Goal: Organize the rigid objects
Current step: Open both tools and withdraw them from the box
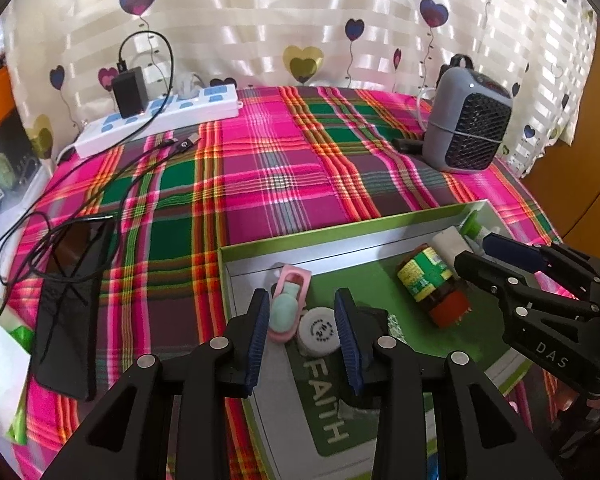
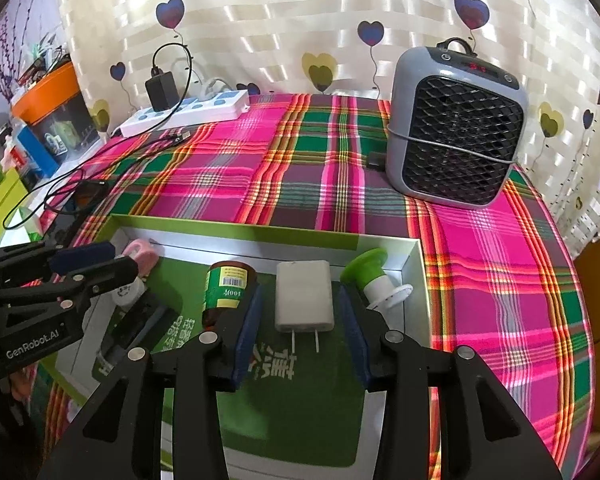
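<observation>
A green box (image 1: pixel 340 236) (image 2: pixel 236 226) lies on the plaid cloth and holds several items. My left gripper (image 1: pixel 303 332) is open over a white round cap (image 1: pixel 319 332) and a pink case with a teal oval (image 1: pixel 286 306). My right gripper (image 2: pixel 300 328) is open with its fingers either side of a white plug adapter (image 2: pixel 304 296). A brown bottle with a green label (image 1: pixel 432 280) (image 2: pixel 226 288) lies on its side in the box. A green-topped white piece (image 2: pixel 374 276) lies at the box's right corner. The right gripper also shows in the left wrist view (image 1: pixel 496 260).
A grey fan heater (image 1: pixel 466 124) (image 2: pixel 456 128) stands at the back right. A white power strip (image 1: pixel 160 120) (image 2: pixel 188 114) with a black charger and cables sits at the back left. A black phone (image 1: pixel 70 312) lies left of the box. The cloth's right edge drops off.
</observation>
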`<move>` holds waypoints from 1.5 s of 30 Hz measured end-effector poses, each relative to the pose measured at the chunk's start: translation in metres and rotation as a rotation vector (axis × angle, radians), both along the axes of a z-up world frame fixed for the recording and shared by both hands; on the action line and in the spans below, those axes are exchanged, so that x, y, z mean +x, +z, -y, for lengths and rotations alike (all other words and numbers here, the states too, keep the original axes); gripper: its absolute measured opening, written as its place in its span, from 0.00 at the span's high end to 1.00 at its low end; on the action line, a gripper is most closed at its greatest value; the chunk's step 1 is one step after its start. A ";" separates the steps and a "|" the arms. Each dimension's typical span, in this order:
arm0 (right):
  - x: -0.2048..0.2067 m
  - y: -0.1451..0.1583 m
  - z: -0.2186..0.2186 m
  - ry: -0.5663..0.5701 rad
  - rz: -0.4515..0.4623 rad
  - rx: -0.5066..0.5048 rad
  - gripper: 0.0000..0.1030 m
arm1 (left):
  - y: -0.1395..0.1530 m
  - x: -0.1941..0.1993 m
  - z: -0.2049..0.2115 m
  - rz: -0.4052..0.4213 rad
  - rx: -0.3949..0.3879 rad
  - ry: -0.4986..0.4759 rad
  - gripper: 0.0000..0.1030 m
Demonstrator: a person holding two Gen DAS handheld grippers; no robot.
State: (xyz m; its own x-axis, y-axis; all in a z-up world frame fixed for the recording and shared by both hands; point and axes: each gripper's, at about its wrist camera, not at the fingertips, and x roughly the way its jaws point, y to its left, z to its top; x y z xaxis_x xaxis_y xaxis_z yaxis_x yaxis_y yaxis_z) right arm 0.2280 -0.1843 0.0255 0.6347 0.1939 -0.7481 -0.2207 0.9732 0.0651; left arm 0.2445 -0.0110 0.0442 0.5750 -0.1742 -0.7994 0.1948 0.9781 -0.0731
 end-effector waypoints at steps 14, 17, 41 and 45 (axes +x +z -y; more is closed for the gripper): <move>-0.039 0.012 0.002 -0.011 0.044 0.035 0.60 | 0.020 -0.050 0.000 0.064 -0.026 0.000 0.68; -0.049 0.013 0.002 -0.014 0.052 0.032 0.60 | 0.022 -0.062 0.001 0.091 -0.001 0.009 0.68; -0.105 0.006 -0.008 0.003 0.058 0.033 0.59 | 0.010 -0.128 -0.013 0.090 -0.045 0.021 0.68; -0.113 0.004 -0.007 -0.002 0.057 0.031 0.59 | 0.009 -0.135 -0.015 0.094 -0.043 0.017 0.68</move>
